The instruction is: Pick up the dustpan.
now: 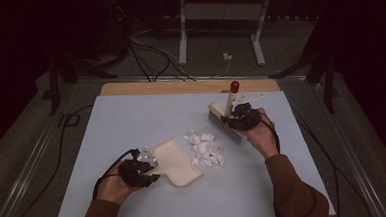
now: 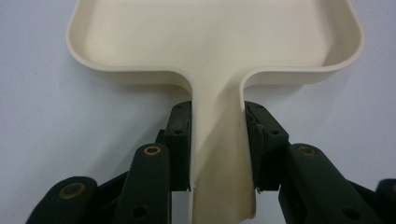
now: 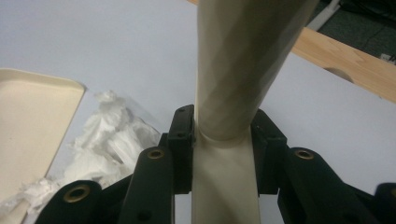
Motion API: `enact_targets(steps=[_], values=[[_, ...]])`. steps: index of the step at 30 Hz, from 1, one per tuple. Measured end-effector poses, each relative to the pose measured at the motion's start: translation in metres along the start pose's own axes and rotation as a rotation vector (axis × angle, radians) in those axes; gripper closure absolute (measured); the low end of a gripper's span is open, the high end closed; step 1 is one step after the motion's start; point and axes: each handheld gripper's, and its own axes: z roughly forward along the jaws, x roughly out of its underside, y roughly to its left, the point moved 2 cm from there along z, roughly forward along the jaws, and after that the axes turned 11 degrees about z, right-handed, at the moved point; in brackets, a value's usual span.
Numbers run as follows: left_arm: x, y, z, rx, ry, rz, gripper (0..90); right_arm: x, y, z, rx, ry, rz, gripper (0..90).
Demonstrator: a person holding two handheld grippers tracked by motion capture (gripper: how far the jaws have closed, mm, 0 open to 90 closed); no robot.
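A cream dustpan [image 1: 176, 162] lies flat on the pale table [image 1: 131, 116], its open mouth facing a heap of white paper scraps [image 1: 205, 149]. My left gripper [image 1: 144, 177] is shut on the dustpan's handle [image 2: 219, 154], a pad on each side. A cream brush [image 1: 225, 123] with a red-tipped handle [image 1: 234, 87] hangs just right of the scraps, bristles down. My right gripper [image 1: 235, 119] is shut on its handle [image 3: 226, 140]. In the right gripper view the paper scraps [image 3: 102, 140] lie at lower left beside the dustpan [image 3: 28, 126].
A bare wooden strip [image 1: 180, 86] runs along the table's far edge. Cables [image 1: 148, 61] and a white stand's legs [image 1: 182, 44] sit on the dark floor beyond. A small clear object [image 1: 145, 154] lies by the dustpan's left side.
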Motion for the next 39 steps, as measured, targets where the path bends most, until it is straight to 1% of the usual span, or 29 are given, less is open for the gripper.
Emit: enact_targets(steps=[2,4,8,12,18,24,29,32,39], values=[[0.000,0.000,0.000,0.001,-0.001,-0.001,66.4,-0.003,0.002,0.003,-0.023,-0.004,-0.005,67.0],[0.000,0.000,0.001,0.000,-0.001,-0.002,66.4,-0.005,0.004,0.006,-0.033,-0.011,-0.017,67.1],[-0.001,0.001,0.001,0.002,-0.002,-0.004,66.5,-0.008,0.008,0.012,-0.040,-0.017,-0.050,67.1],[-0.001,0.001,0.001,0.002,-0.004,-0.004,66.4,-0.010,0.012,0.017,-0.044,-0.013,-0.070,67.1],[-0.002,0.002,0.003,0.003,-0.003,-0.003,66.4,-0.011,0.019,0.024,-0.060,-0.009,-0.116,67.1],[-0.002,0.002,0.003,0.004,-0.003,-0.002,66.4,-0.009,0.025,0.032,-0.087,0.000,-0.163,67.2],[-0.003,0.002,0.004,0.006,-0.002,0.001,66.4,-0.005,0.031,0.037,-0.115,0.025,-0.209,67.2],[-0.003,0.002,0.005,0.006,-0.002,0.000,66.4,-0.002,0.034,0.038,-0.137,0.039,-0.232,67.2],[-0.004,0.003,0.005,0.010,-0.003,0.003,66.5,0.002,0.041,0.038,-0.180,0.052,-0.279,67.2]])
